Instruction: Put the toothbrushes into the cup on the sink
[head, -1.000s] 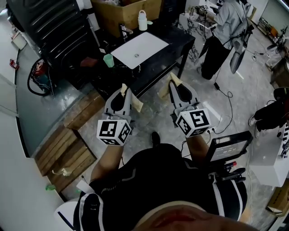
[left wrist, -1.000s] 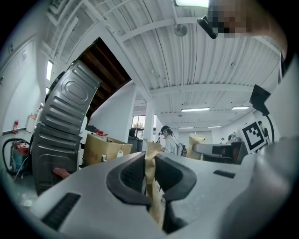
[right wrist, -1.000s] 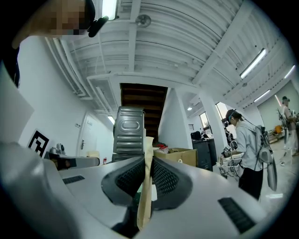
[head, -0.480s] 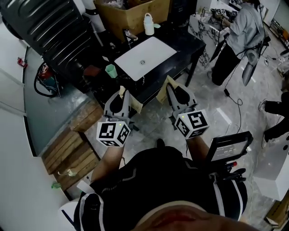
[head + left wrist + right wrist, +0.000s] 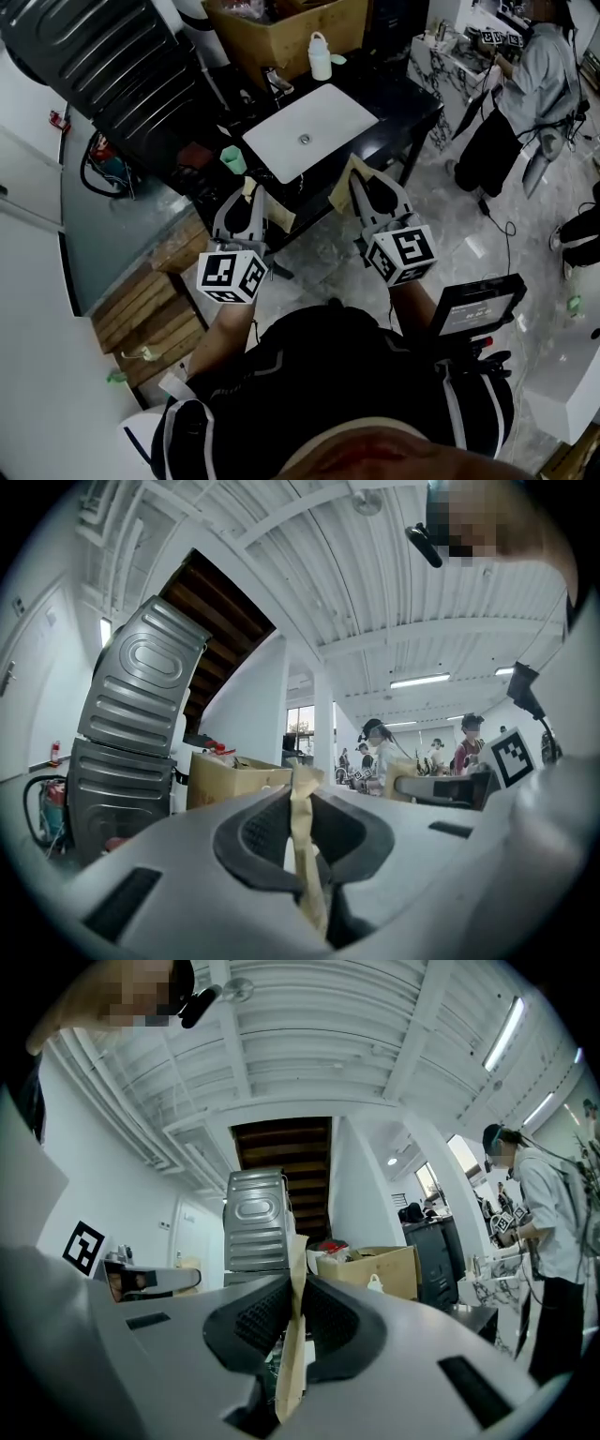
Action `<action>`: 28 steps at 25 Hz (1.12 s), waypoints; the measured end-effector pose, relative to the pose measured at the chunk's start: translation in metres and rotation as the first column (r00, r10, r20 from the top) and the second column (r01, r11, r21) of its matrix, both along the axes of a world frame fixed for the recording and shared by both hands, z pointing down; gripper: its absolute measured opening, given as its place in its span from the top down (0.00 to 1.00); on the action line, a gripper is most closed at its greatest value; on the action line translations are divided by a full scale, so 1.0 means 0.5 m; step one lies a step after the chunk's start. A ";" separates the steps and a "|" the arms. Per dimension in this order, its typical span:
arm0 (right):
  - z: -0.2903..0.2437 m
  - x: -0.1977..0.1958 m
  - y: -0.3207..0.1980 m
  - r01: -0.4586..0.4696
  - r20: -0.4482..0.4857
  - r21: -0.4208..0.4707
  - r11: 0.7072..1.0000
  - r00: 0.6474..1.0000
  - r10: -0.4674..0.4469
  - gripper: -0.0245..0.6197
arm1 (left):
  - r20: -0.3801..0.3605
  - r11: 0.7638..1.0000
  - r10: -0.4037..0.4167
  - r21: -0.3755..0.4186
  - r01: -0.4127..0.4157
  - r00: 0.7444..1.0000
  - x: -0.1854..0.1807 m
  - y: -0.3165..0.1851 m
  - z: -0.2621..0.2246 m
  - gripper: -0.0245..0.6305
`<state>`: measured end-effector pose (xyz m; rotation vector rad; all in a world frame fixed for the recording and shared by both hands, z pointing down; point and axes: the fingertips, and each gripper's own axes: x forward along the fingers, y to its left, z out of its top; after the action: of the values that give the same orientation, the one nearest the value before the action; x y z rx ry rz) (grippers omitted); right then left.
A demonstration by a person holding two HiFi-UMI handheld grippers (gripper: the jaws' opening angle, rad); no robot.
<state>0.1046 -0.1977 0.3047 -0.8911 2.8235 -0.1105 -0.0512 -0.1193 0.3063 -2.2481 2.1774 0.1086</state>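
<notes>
Each gripper is shut on a flat tan toothbrush packet held edge-on. In the head view my left gripper (image 5: 247, 194) and right gripper (image 5: 363, 178) hover side by side just short of the black counter's front edge (image 5: 394, 112). The white sink (image 5: 309, 141) is set into that counter, and a small green cup (image 5: 232, 159) stands at its left end. In the left gripper view the left gripper (image 5: 305, 785) pinches its packet (image 5: 307, 864). In the right gripper view the right gripper (image 5: 297, 1283) clamps the other packet (image 5: 289, 1372).
A white bottle (image 5: 321, 56) and a cardboard box (image 5: 281, 28) stand behind the sink. A ribbed grey metal casing (image 5: 103, 56) looms at the left, with wooden pallets (image 5: 141, 309) below it. A person (image 5: 525, 103) stands at a marble table on the right. A black screen (image 5: 473, 305) is by my right elbow.
Both grippers have moved forward toward the black counter, packets still clamped. The sink and green cup now lie closer, just beyond the jaw tips.
</notes>
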 end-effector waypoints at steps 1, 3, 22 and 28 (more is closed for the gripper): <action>-0.001 -0.006 -0.010 0.009 0.004 -0.006 1.000 1.000 -0.009 0.88 | 0.003 1.000 -0.011 -0.002 0.011 1.000 -0.008 -0.008 -0.003 0.91; -0.003 -0.021 -0.036 0.027 0.011 -0.012 1.000 1.000 -0.027 0.88 | 0.007 0.999 -0.033 -0.013 0.033 0.999 -0.027 -0.032 -0.008 0.91; -0.003 -0.269 -0.097 0.103 -0.047 0.016 0.995 0.994 -0.102 0.88 | -0.003 0.977 -0.179 0.119 0.178 0.984 -0.302 -0.072 -0.052 0.91; -0.008 -0.371 -0.118 0.094 -0.057 0.015 0.995 0.994 -0.093 0.88 | 0.002 0.979 -0.163 0.125 0.161 0.987 -0.403 -0.112 -0.054 0.91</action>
<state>-0.0808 -0.2564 0.3009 -0.7700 2.9137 -0.0736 -0.2528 -0.1755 0.2795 -1.9933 2.2683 0.2221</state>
